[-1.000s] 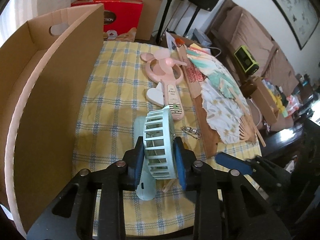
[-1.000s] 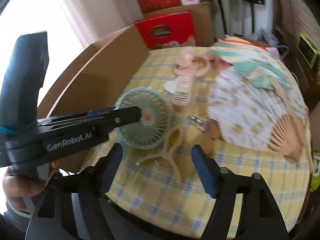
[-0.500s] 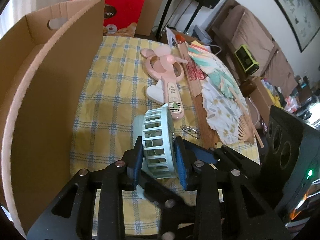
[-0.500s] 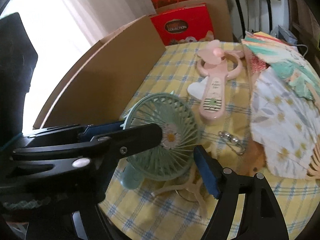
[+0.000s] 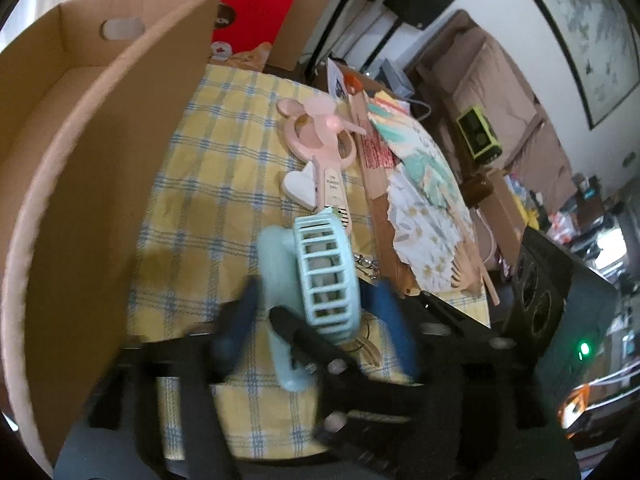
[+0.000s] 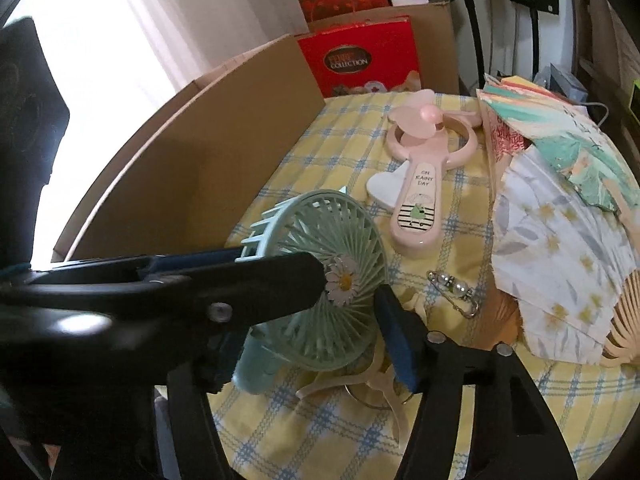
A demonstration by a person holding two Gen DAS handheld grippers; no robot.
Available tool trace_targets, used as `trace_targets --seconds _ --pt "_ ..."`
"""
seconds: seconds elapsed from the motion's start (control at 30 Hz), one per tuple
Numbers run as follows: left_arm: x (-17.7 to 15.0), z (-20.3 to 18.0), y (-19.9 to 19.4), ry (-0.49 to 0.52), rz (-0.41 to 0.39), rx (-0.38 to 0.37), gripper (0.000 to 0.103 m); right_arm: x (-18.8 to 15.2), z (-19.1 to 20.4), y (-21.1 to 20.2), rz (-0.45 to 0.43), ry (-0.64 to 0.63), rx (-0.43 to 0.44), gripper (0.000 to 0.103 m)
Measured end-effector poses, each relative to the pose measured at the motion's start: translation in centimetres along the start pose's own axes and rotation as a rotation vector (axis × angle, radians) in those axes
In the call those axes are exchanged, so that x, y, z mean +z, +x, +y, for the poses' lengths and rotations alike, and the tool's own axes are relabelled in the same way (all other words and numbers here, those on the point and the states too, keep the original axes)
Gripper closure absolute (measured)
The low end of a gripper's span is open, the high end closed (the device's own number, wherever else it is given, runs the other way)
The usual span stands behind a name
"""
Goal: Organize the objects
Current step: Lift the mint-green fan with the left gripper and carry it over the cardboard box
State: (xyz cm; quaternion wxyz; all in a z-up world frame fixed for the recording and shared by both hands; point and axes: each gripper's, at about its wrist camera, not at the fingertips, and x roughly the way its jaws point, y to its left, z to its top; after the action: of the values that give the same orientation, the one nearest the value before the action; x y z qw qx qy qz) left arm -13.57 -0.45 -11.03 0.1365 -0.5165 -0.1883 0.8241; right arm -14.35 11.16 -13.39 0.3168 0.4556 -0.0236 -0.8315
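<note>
A mint green handheld fan (image 6: 336,288) with a daisy at its hub stands upright over the yellow checked tablecloth (image 6: 320,432), near the front edge. My right gripper (image 6: 308,320) straddles its round head. The jaws are closing, and the right blue pad (image 6: 396,344) rests on the rim; the other finger is hidden behind the left gripper. My left gripper (image 5: 316,312) is opening: its blurred blue pads (image 5: 236,320) stand clear of the fan (image 5: 324,272) on both sides. One right finger (image 5: 304,340) crosses the fan's handle.
A large open cardboard box (image 5: 80,168) walls off the left side. On the cloth lie a pink handheld fan (image 6: 420,192), a white heart shape (image 6: 384,192), a pearl pin (image 6: 452,288), a cream clip (image 6: 372,388) and spread paper fans (image 6: 560,240). Red gift boxes (image 6: 360,60) stand behind.
The left jaws, shut on the fan's head before, have sprung apart. The right gripper came in from the right, and its jaws have narrowed around the fan's round head.
</note>
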Motion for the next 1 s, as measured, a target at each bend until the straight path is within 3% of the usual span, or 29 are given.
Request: trace_targets --seconds 0.13,0.23,0.53,0.77,0.87,0.93,1.0 --pt "-0.8 0.6 -0.5 -0.013 0.010 -0.019 0.031 0.4 -1.2 -0.4 -0.011 0.070 0.050 0.050" --pt "-1.5 1.1 -0.9 -0.041 0.006 -0.053 0.021 0.3 -2.2 -0.7 -0.011 0.115 0.075 0.051" --pt "-0.4 2.2 1.3 -0.142 0.052 -0.135 0.010 0.2 -2.7 -0.9 -0.017 0.103 0.056 0.051" --pt "0.2 2.6 5.5 -0.236 0.150 -0.183 0.009 -1.1 -2.3 -1.4 -0.011 0.082 0.055 0.051" --pt "0.1 2.9 6.3 -0.275 0.148 -0.220 0.009 -1.4 -2.1 -1.6 -0.009 0.073 0.056 0.051" --pt "0.1 2.9 6.4 -0.285 0.135 -0.228 0.014 -1.4 -1.9 -1.5 -0.031 0.114 0.007 0.051" --pt "0.1 3.0 6.7 -0.287 0.144 -0.229 0.040 -1.4 -1.6 -1.6 -0.033 0.097 -0.007 0.050"
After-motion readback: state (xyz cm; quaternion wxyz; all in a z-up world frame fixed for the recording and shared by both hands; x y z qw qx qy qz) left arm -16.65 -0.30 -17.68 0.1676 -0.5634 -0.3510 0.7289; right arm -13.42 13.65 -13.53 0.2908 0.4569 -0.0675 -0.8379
